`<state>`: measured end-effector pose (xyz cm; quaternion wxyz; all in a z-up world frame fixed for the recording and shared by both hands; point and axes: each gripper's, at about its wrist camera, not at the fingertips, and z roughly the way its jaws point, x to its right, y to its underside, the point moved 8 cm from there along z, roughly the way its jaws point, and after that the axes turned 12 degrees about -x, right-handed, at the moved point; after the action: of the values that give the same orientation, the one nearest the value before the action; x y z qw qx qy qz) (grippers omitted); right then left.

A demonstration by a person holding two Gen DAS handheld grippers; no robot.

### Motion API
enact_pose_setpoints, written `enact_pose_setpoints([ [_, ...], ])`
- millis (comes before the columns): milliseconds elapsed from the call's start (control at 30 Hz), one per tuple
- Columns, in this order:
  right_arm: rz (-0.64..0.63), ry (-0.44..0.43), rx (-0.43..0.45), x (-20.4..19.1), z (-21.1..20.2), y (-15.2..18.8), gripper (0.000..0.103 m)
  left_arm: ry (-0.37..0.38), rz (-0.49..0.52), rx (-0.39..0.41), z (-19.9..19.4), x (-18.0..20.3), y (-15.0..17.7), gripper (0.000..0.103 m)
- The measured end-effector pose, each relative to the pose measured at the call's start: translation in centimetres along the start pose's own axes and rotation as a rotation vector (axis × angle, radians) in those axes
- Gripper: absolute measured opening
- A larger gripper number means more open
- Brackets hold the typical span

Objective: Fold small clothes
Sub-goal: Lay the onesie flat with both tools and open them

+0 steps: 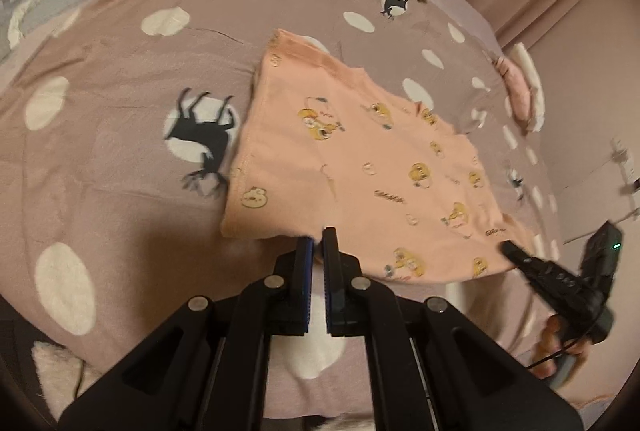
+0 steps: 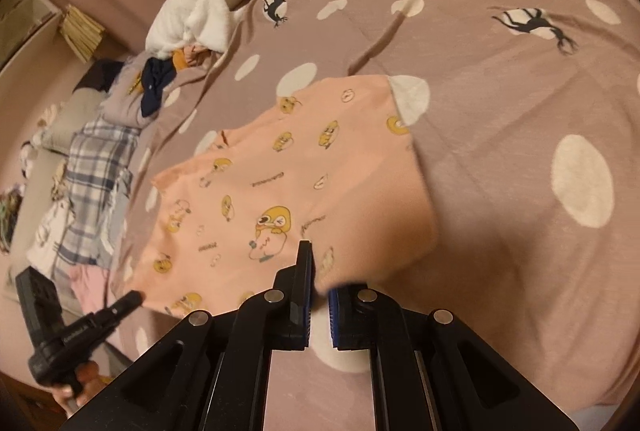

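Clearly mid-fold: small peach-pink cotton garment printed with yellow cartoon chicks (image 1: 360, 159) spread over the middle of the left wrist view, lying on the mauve bed cover with white dots and black deer (image 1: 120, 91). Left tool (image 1: 319, 237) at lower centre of that view, pressed together on the garment's near hem. Right tool (image 2: 320, 271) at lower centre of the right wrist view, likewise pinching the near hem further along, with a fold of cloth draped over its right finger. Near hem lifted off the bed between the two grips; far part resting flat.

Likely trouble from here, as a judgement:
- Thin pinch at the very edge of the left grip, so a hard pull could slip the cloth free.
- Uneven travel of the two hands could skew the fold and leave the hem crooked.
- Dragging rather than lifting could bunch the far part or rumple the bed cover beneath.
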<state>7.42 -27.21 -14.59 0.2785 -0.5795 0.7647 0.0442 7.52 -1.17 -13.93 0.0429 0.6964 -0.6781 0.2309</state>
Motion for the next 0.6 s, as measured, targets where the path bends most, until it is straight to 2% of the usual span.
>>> enact_pose_setpoints([
  [133, -0.033, 0.079, 0.017, 1.3, -1.1, 1.0, 0.007, -0.054, 0.034, -0.01, -0.3, -1.0, 0.9, 0.003],
  [300, -0.006, 0.131, 0.008, 3.0, -1.5, 2.1, 0.007, -0.116, 0.053, 0.018, -1.5, -2.3, 1.3, 0.003],
  [400, -0.003, 0.191, 0.015, 4.0, -2.0, 2.5, 0.007, -0.146, 0.051, 0.02, -2.0, -3.3, 1.4, 0.003],
  [533, 0.02, 0.188, 0.003, 4.9, -2.5, 3.0, 0.007, -0.183, 0.047, 0.035, -2.4, -4.2, 1.6, 0.004],
  [567, 0.025, 0.196, 0.004, 5.1, -2.7, 3.1, 0.007, -0.194, 0.049, 0.038, -2.4, -4.4, 1.7, 0.006],
  [600, 0.027, 0.2, 0.005, 5.2, -2.8, 3.3, 0.007, -0.203, 0.056, 0.037, -2.4, -4.4, 1.8, 0.014],
])
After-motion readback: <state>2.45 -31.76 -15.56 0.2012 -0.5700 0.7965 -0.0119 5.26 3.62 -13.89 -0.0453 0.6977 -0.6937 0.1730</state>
